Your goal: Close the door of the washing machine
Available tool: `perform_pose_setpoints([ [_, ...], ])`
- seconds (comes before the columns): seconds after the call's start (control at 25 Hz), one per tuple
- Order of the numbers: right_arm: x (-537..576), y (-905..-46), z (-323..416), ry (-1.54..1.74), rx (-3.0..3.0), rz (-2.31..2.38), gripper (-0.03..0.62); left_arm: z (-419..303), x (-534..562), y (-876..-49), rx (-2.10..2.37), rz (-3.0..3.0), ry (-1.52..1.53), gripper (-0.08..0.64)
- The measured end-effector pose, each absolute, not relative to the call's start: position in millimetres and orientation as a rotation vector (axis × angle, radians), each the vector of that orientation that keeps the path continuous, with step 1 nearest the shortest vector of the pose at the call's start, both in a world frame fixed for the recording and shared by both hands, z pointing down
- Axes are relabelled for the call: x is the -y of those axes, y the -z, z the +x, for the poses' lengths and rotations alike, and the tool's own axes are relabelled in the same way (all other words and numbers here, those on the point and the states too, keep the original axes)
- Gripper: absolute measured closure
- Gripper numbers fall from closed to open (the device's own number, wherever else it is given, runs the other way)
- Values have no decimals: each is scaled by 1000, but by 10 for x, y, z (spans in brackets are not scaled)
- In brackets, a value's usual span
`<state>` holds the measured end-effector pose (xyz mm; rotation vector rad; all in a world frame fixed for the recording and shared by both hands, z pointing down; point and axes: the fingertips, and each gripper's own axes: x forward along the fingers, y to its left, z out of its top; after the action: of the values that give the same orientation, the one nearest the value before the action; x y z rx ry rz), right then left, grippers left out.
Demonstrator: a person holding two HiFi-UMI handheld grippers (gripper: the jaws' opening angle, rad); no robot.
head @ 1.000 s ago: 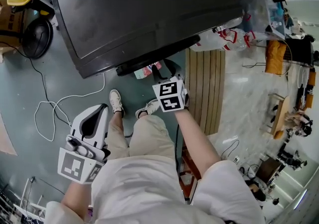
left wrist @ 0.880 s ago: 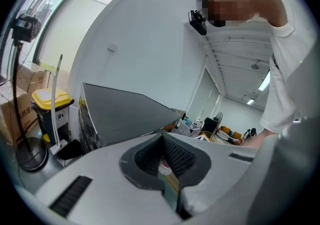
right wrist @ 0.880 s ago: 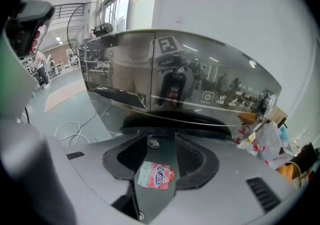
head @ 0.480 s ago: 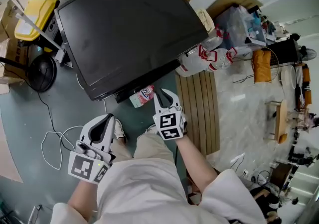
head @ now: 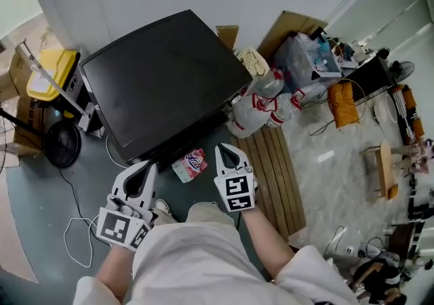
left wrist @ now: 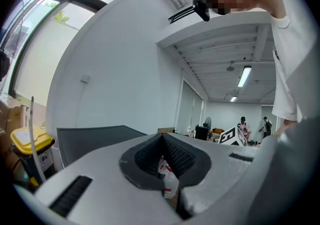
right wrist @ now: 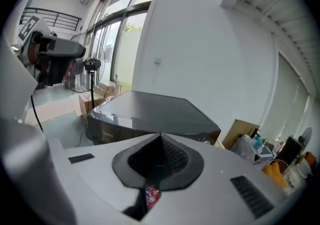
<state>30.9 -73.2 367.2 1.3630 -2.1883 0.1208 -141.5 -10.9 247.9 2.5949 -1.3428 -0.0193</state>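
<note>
Head view, looking steeply down: washing machine (head: 163, 83) seen from above, dark flat top backed against the wall, front edge toward the person. Door out of sight under the overhang of the top; open or shut not decidable, with only the top and a strip of front panel offered in the right gripper view.

Left gripper (head: 148, 168) and right gripper (head: 227, 153) both raised just in front of that front edge, near it, touching nothing. Left jaws pressed together, tips meeting, empty. Right jaws just closing, now together, nothing between them. Red-and-white packet (head: 190, 163) on the floor between the two grippers, apart from both.

Judged step: confirming or finishing the push on the door.

For a sound closing:
- Lower one gripper to the front face, jaws kept together as a blunt pusher.
- Press near the latch side, straight inward, never glancing.
- Hold until seated.
- Keep clear of the packet.
</note>
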Motion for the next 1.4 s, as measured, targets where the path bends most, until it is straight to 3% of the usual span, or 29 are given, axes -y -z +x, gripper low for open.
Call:
perform_pose_setpoints([
  [0.56,778,-2211,1066,-102,2445,1620,595,-1102,275,-1409,1447,2760,144,555],
  [1.4,550,-1454,1905,-55,2419,1847,595,-2099,81,-1064,1850,2549,204,556],
])
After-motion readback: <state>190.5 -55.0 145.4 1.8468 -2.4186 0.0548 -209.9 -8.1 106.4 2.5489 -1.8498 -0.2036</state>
